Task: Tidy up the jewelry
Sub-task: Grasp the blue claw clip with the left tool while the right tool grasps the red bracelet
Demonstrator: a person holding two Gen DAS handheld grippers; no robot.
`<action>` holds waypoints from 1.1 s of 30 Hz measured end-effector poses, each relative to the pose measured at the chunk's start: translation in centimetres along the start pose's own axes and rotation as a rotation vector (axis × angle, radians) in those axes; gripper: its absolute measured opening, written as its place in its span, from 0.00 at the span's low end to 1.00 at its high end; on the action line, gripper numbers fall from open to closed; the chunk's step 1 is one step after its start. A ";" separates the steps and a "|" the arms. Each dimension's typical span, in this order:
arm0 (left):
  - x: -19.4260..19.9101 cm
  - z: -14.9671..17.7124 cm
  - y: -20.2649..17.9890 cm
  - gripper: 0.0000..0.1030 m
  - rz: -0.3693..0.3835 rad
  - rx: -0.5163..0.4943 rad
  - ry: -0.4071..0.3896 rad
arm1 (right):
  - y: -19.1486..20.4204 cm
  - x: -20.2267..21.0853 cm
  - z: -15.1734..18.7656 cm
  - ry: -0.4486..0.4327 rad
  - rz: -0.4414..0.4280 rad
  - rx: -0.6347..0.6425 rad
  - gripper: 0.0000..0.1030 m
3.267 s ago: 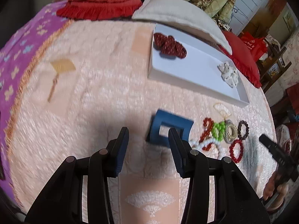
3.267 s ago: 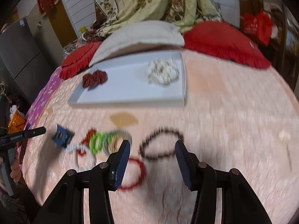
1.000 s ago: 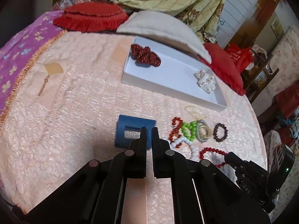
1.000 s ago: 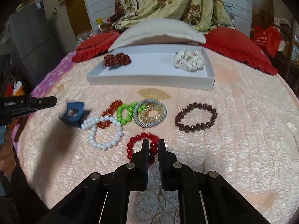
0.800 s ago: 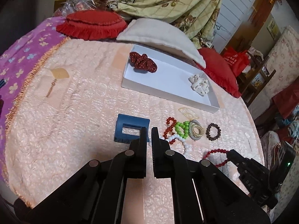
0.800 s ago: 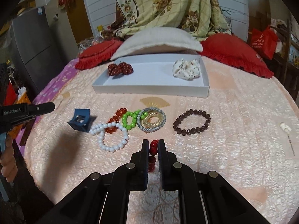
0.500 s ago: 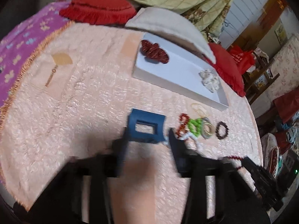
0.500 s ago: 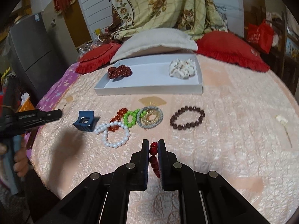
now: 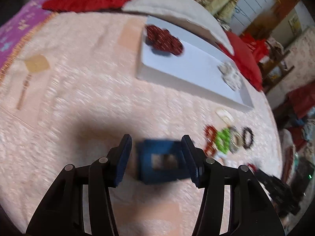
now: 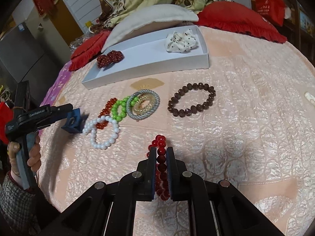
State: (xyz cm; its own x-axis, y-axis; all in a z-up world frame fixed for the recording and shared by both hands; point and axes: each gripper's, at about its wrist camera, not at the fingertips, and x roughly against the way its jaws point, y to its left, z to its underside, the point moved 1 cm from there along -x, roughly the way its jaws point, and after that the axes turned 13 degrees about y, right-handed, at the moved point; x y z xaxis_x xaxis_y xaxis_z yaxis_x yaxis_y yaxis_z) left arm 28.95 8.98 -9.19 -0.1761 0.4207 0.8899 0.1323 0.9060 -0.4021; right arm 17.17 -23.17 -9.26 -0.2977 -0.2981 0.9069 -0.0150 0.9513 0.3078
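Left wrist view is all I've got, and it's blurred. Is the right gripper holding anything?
Observer: Yes. The right gripper is shut on the red bead bracelet, which hangs between its fingers.
Operator: Is my left gripper on the blue cube?
Observer: The right wrist view shows the left gripper at the blue cube, by the white pearl bracelet; its jaws look open.
Operator: What's in the tray?
Observer: The white tray holds a dark red scrunchie at one end and a white scrunchie at the other.
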 end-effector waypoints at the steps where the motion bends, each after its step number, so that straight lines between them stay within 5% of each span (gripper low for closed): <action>1: -0.2 0.5 -0.3 0.50 -0.006 -0.015 0.016 | -0.1 -0.1 -0.1 0.002 0.000 -0.001 0.08; 6: 0.2 4.4 -1.9 0.44 -0.056 -0.079 0.049 | -0.7 -0.4 -0.3 0.014 -0.016 -0.014 0.12; 10: 1.1 7.6 -2.7 0.44 -0.066 -0.113 0.066 | -1.6 0.1 0.0 0.002 -0.037 -0.030 0.33; 12: 2.2 8.2 -2.6 0.44 -0.079 -0.114 0.043 | -1.9 0.5 0.3 -0.002 -0.044 -0.030 0.34; 22: 4.1 6.2 -5.0 0.45 -0.131 -0.261 -0.057 | -1.8 -0.5 1.2 0.034 -0.014 0.005 0.34; 33: 0.2 5.9 -8.2 0.54 -0.282 -0.562 0.033 | -0.9 -1.2 0.6 0.031 0.059 0.023 0.34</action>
State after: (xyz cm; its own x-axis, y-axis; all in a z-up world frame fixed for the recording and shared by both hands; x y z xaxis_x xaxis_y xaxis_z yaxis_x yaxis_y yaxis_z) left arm 22.05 1.91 -6.99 -0.2502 0.1596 0.9549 0.5792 0.8151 0.0155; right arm 16.93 -23.60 -10.75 -0.2688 -0.2431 0.9320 -0.0206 0.9689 0.2468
